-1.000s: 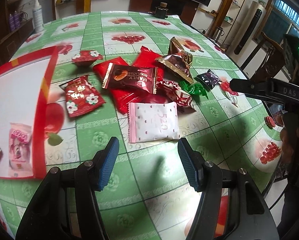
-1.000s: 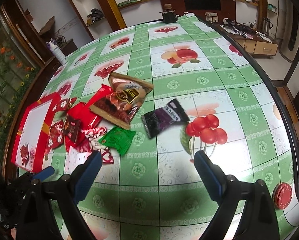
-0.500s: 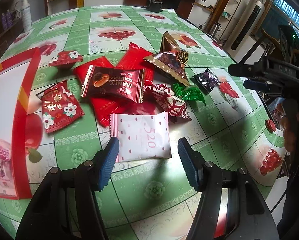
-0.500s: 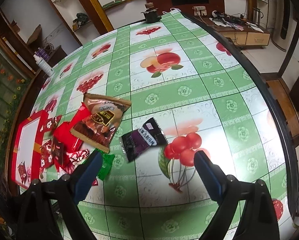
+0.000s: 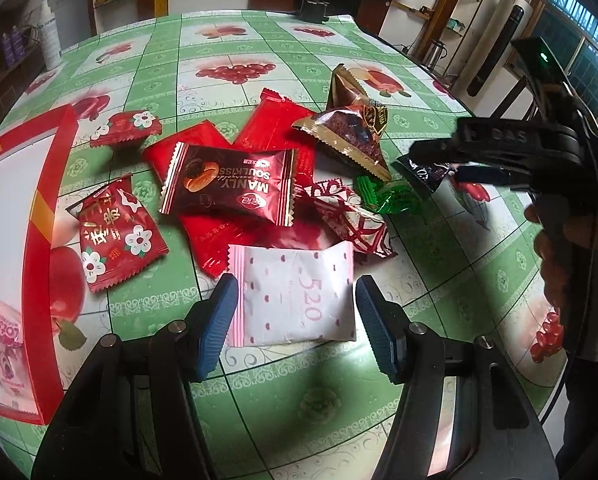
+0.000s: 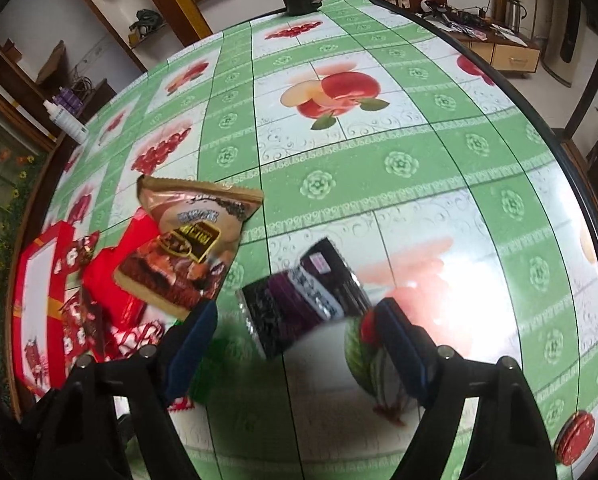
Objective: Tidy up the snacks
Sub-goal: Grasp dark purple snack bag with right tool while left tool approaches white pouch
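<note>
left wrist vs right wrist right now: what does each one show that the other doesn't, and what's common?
Left wrist only: the white and pink 520 packet between the open left gripper fingers, the brown MANLY packet, the right gripper from the side.

Right wrist only: the open right gripper straddling the dark purple packet, the table's far right edge, a red round item near it.

Both: the gold-brown cake packet, the purple packet, the red box, the green fruit tablecloth.
</note>
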A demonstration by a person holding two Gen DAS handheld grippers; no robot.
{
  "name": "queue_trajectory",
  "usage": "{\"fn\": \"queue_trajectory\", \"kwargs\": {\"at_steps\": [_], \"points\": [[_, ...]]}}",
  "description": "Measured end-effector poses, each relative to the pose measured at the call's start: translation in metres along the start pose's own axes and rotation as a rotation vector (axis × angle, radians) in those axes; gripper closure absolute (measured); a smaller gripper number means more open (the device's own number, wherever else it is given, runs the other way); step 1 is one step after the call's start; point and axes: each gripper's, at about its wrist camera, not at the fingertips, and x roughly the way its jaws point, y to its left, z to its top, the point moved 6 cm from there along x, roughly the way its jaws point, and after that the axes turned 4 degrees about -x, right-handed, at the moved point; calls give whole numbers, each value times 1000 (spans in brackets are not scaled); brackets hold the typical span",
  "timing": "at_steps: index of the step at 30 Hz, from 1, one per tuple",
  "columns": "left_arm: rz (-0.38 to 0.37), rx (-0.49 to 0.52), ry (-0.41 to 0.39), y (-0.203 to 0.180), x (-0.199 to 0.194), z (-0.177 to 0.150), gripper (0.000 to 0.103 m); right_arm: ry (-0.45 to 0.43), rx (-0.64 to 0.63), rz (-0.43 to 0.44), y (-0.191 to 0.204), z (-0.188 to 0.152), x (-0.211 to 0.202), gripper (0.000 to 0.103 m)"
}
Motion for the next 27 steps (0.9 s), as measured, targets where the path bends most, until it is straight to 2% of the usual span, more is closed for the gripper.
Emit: {"fn": "queue_trajectory", "kwargs": {"at_steps": [5,8,10,12,23,27], "points": [[19,23,6,-3,3,1,40,0,-54,-56,6,4,5,21],[33,37,6,-5,5,1,39,-6,-97,-98,7,2,5,29],[37,42,5,-6,5,1,37,-17,-126,-134,6,-1,4,40],[45,47,3,-7,6,0,37,-28,-151,-162,5,-5,2,45],[52,85,-10,-10,6,-4,38,-59,-204,-135,6,-22,-8,63],[47,87,-10,-10,4,-6,44,-69,-212,-121,6,-22,-9,68]]}}
